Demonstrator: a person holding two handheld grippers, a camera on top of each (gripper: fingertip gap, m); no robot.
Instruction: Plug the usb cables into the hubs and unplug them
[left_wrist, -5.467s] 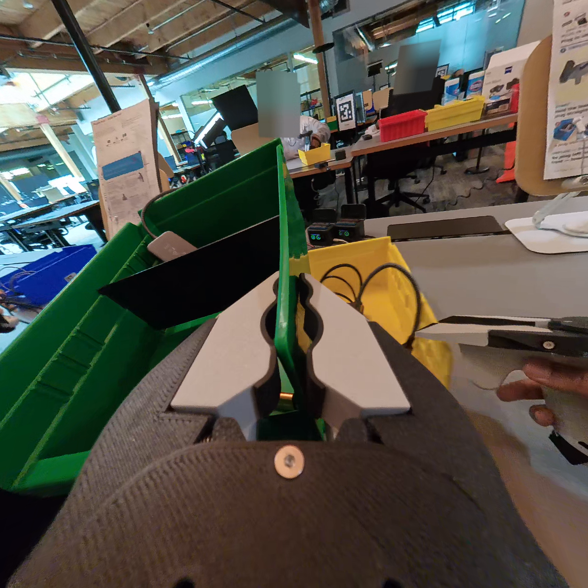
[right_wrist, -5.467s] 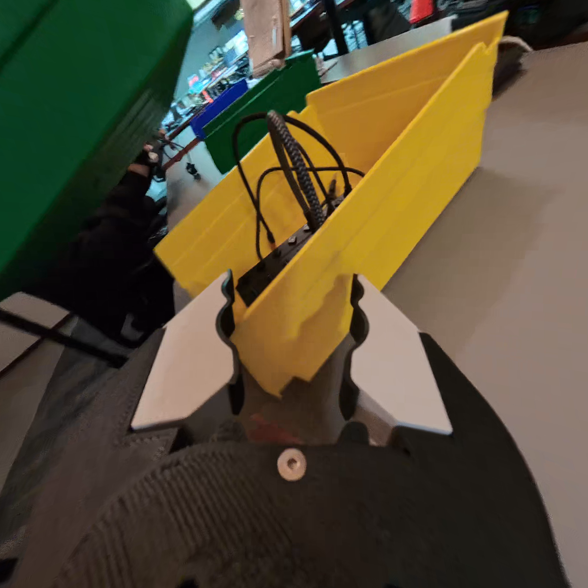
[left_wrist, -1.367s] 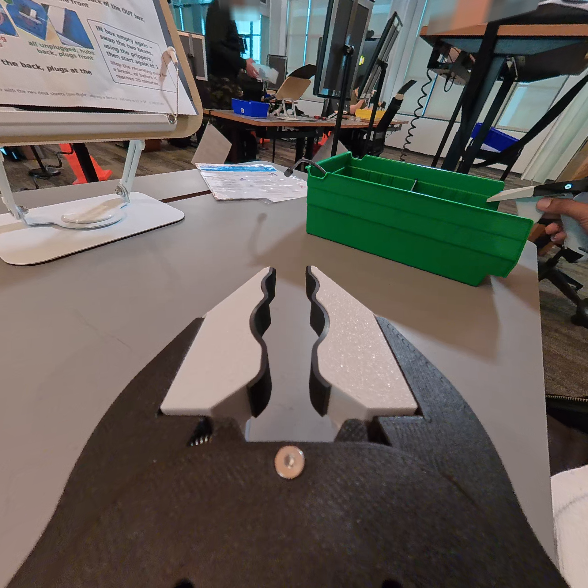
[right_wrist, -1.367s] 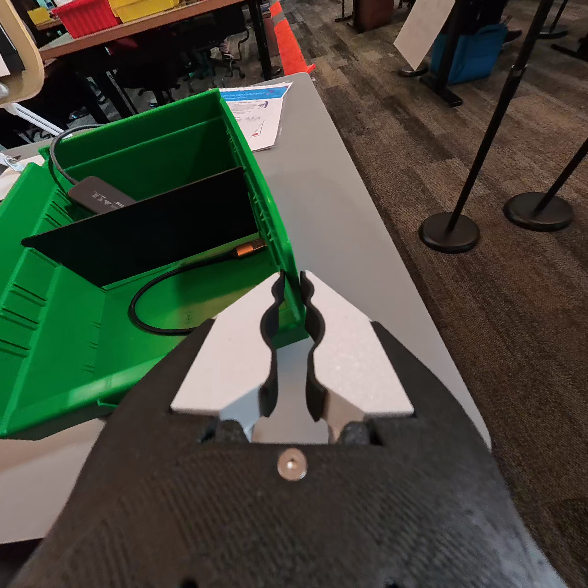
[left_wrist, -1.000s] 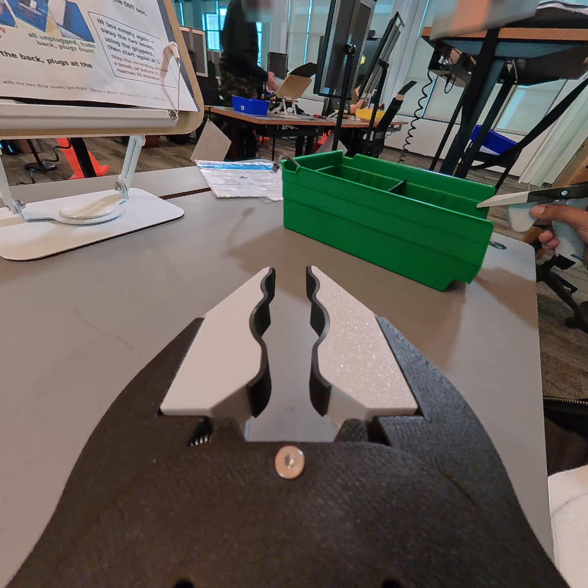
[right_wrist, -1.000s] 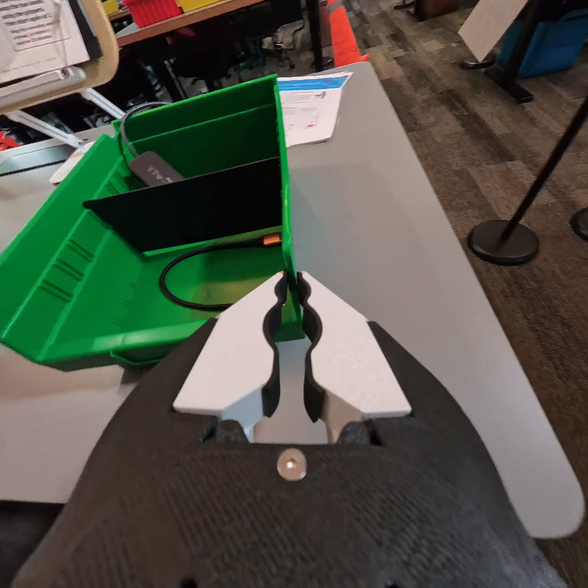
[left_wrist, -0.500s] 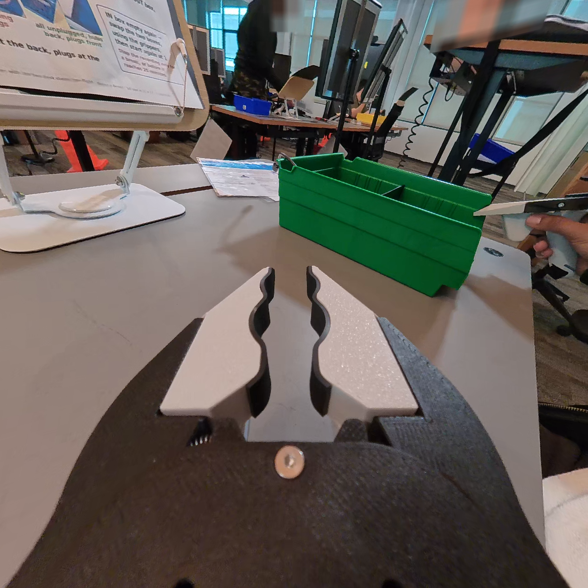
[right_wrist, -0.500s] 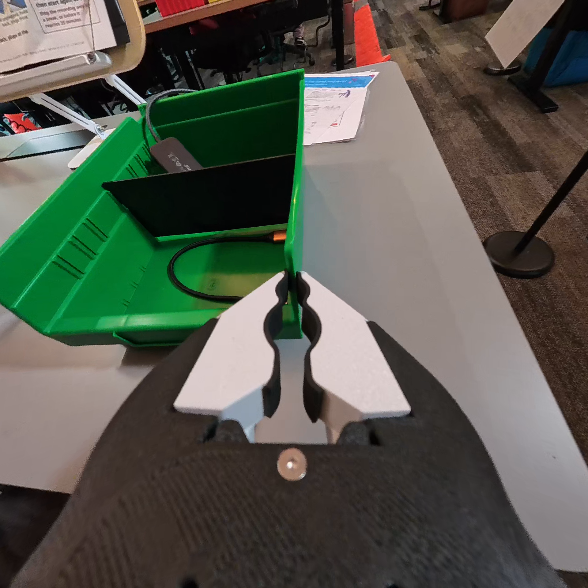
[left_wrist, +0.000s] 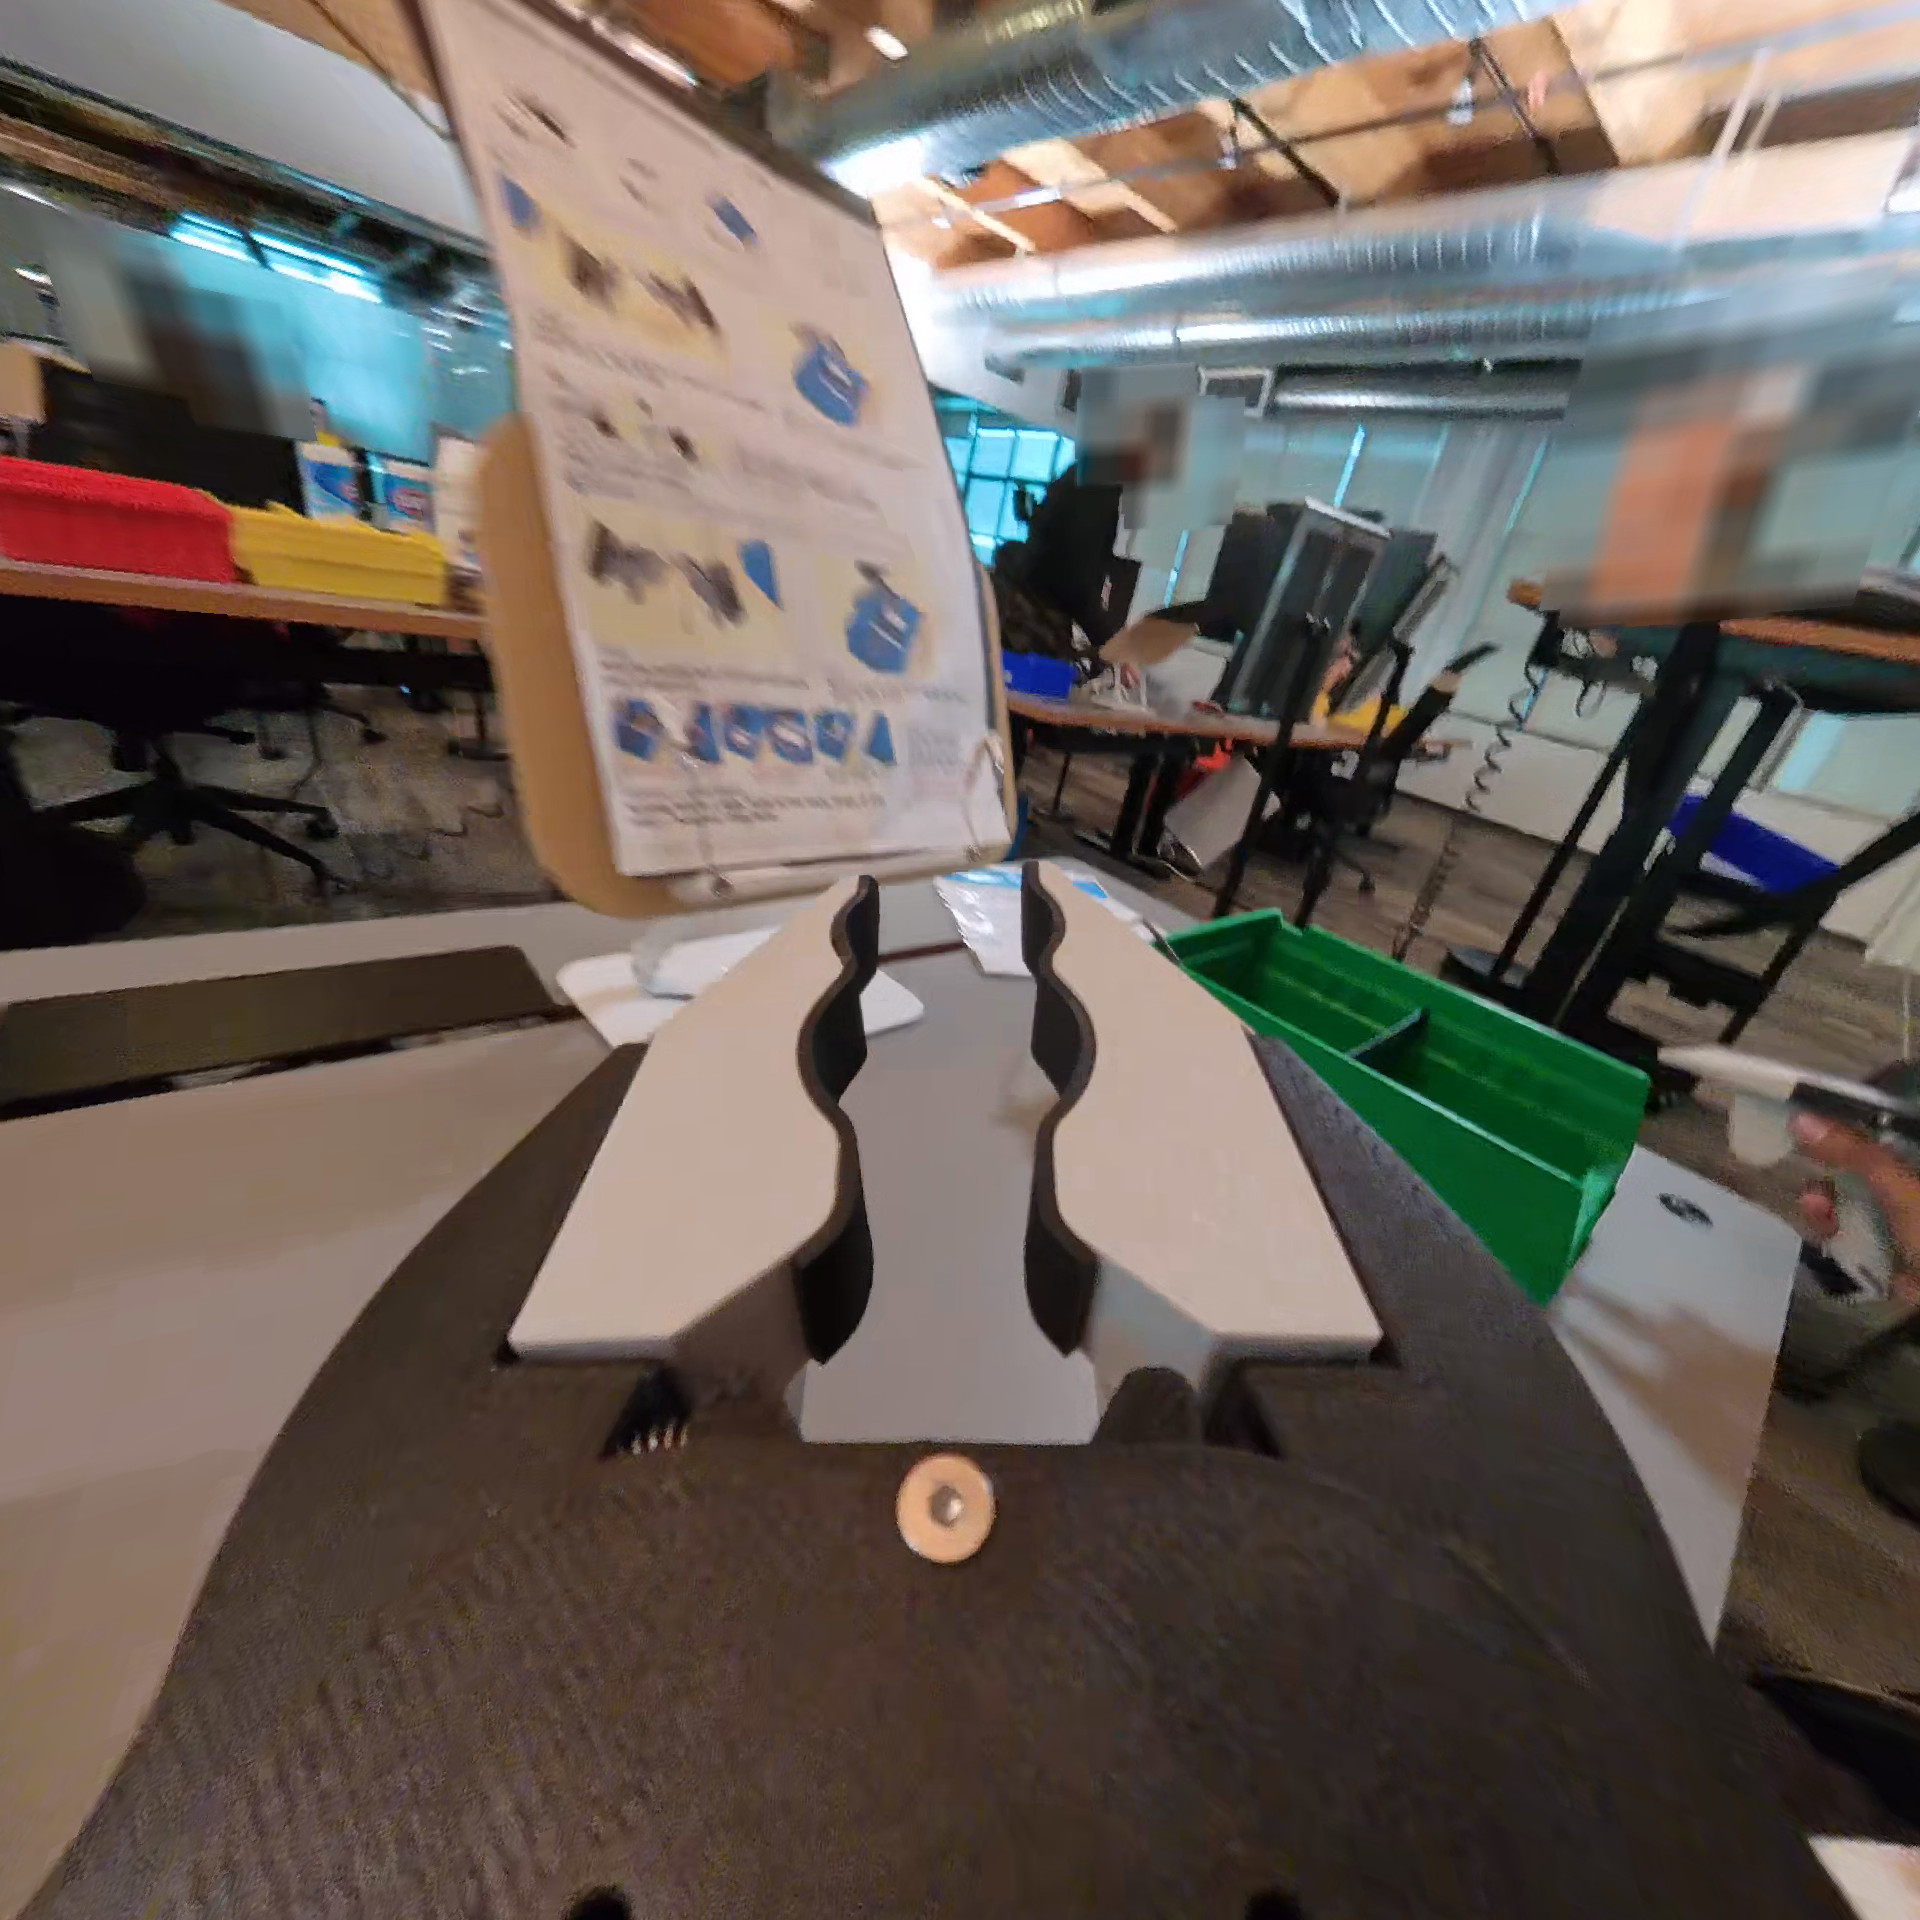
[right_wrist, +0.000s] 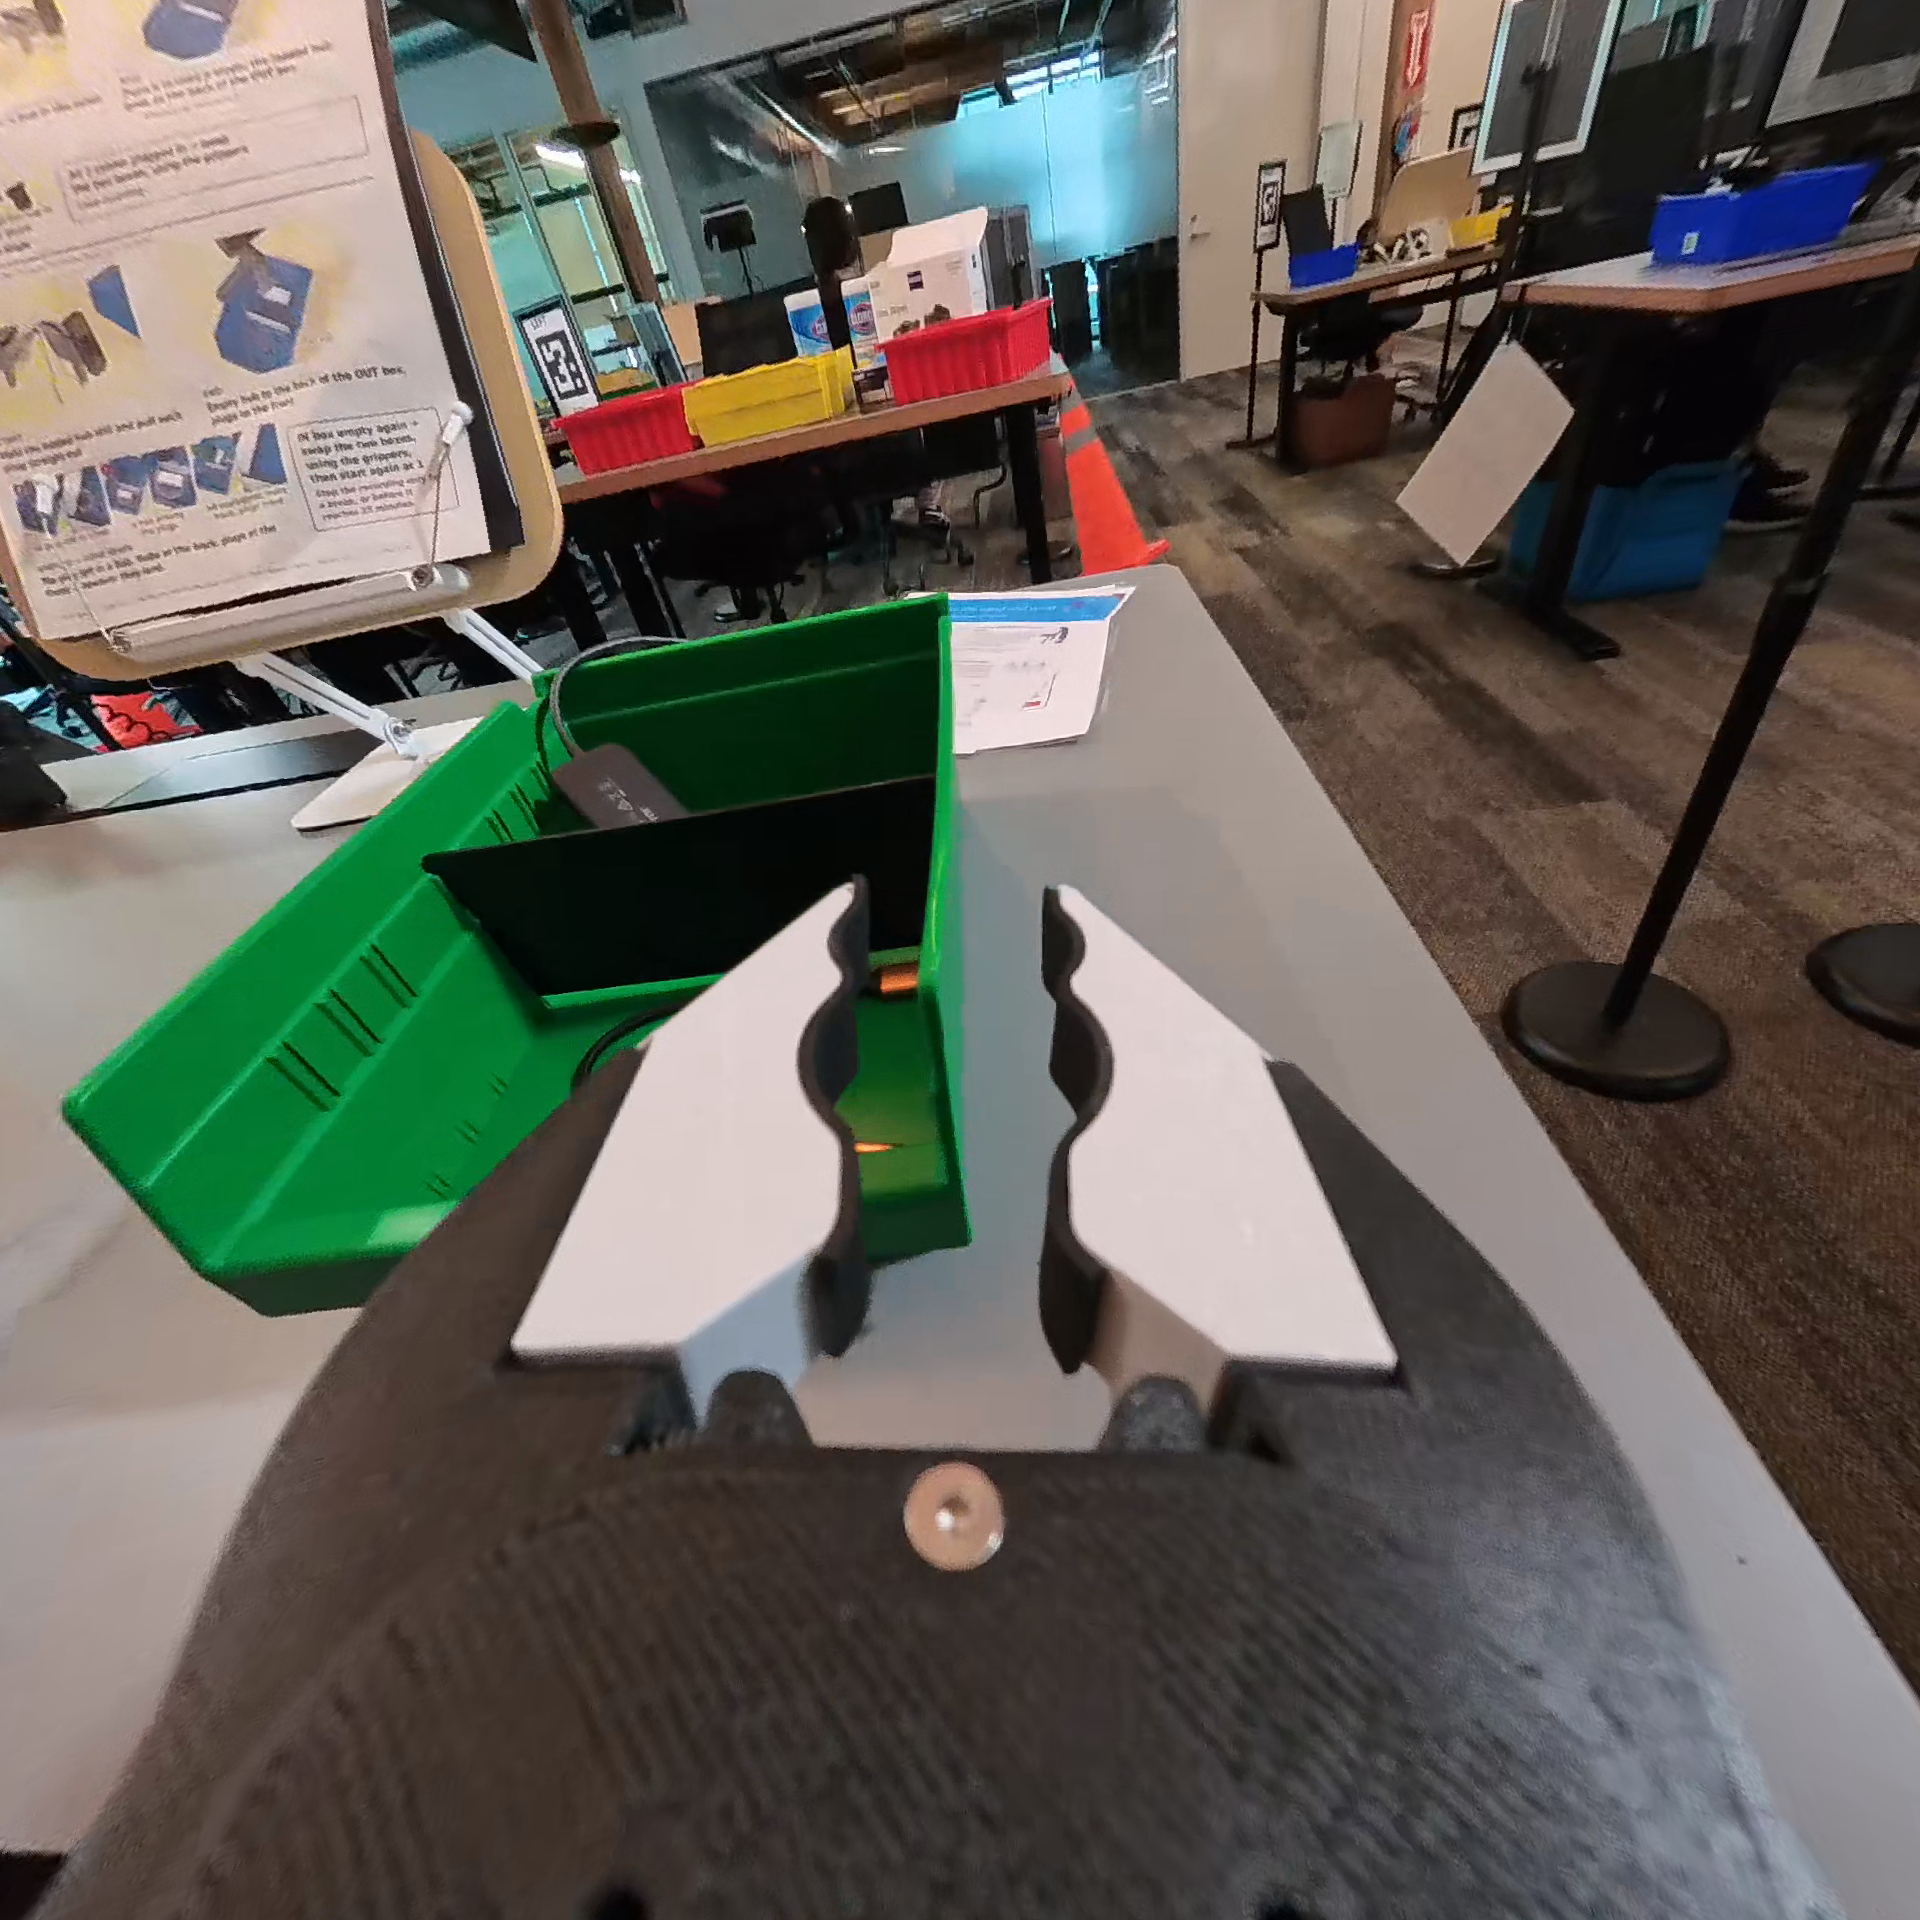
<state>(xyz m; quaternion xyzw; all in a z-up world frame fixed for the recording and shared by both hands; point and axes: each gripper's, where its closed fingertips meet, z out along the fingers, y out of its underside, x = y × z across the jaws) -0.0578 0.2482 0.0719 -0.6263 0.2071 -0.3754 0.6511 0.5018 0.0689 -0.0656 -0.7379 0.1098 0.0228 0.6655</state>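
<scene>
Since both tongs are empty, your step now is to reach into the green bin (right_wrist: 312, 1122) and take the first piece. The right tongs (right_wrist: 951, 904) stand with the jaws apart, just over the bin's near right corner at the middle of the right view. The left tongs (left_wrist: 940, 894) are also apart and hold nothing; they point at the paper stand (left_wrist: 727, 499) in the upper middle of the left view, away from the bin (left_wrist: 1455, 1122), which lies at the right of that frame.

The hub (right_wrist: 618, 795) leans in the far compartment, behind the black divider (right_wrist: 686, 894), with its own grey lead curving over the rim. The cable (right_wrist: 894, 982) lies in the near compartment; only its orange plug shows between the right fingers, and the rest is hidden by them.

I would bring the right tongs down on the plug body, not on the soft cord, so that the plug does not turn in the grip. Turn the left tongs toward the bin and take the hub by its long sides, leaving the ports free. Keep the fingers clear of the divider and the bin wall, because the bin is light and may slide on the bench (right_wrist: 1195, 831).
</scene>
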